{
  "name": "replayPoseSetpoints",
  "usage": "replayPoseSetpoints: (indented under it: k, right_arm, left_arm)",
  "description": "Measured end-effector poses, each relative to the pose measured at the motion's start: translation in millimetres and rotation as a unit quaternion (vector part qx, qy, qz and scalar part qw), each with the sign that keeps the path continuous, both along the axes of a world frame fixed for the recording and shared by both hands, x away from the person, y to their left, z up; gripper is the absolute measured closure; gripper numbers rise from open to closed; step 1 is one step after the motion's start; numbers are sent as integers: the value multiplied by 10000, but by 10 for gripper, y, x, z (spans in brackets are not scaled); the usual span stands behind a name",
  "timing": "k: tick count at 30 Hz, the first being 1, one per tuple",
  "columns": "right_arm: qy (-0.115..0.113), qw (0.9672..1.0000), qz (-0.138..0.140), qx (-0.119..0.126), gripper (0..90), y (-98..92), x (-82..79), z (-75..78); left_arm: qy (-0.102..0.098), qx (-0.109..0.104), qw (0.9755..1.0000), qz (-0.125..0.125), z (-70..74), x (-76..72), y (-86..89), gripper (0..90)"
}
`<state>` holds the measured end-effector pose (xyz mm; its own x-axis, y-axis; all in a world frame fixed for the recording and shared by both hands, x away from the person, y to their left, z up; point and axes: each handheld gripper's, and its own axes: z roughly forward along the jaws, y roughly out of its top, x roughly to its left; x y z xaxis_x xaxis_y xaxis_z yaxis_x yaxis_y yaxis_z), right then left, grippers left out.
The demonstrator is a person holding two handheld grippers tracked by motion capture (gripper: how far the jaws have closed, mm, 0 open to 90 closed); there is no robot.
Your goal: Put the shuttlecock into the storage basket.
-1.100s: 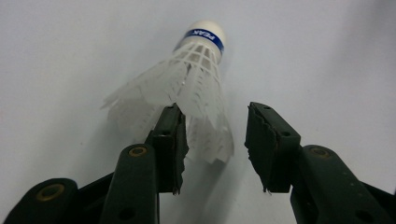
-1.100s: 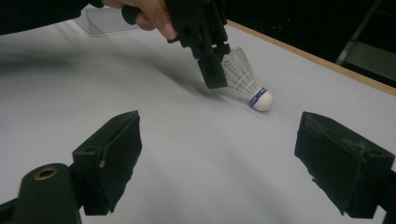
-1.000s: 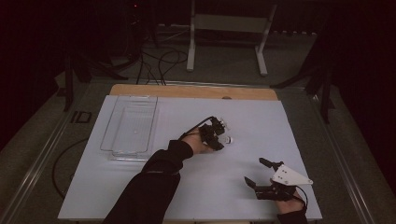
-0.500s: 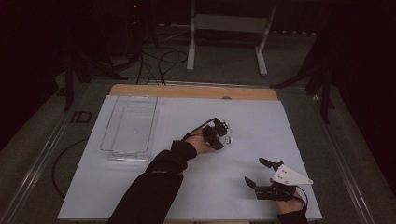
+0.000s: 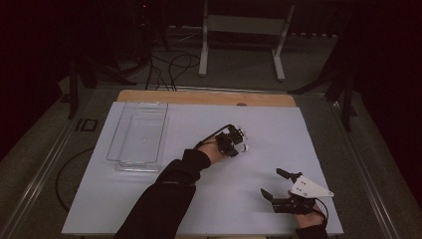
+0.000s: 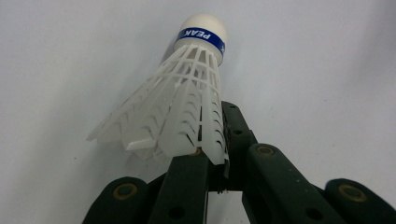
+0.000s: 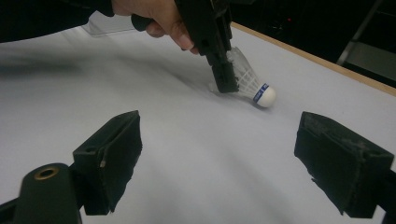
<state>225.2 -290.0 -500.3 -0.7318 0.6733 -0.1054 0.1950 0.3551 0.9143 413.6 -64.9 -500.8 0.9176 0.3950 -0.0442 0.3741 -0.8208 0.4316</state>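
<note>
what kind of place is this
Probably a lab or workshop set up for recording, kept dark. A table with a white cover holds a clear tray, cables trail on the floor behind, and a metal stand sits beyond.

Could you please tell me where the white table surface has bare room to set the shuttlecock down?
The widest bare patch lies between the clear tray and the left tongs, which grip the shuttlecock. Another stretches from there to the table's far wooden edge. It is tighter near the open right tongs at the near right corner.
</note>
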Motion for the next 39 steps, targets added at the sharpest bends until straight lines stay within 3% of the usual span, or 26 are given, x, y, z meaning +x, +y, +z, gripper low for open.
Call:
replayPoseSetpoints:
  k: [14,28,39]
  right_arm:
    - [17,10000,-11,2,147,-4,2,-3]
    - [27,10000,-21,11,147,1,7,-8]
    - [44,10000,-82,-10,147,-5,6,-5]
  left_arm:
    - [3,39,10000,-91,122,-31,64,900]
    - [-169,62,9993,-323,332,-161,87,900]
    - [-168,0,9987,-491,458,-250,168,900]
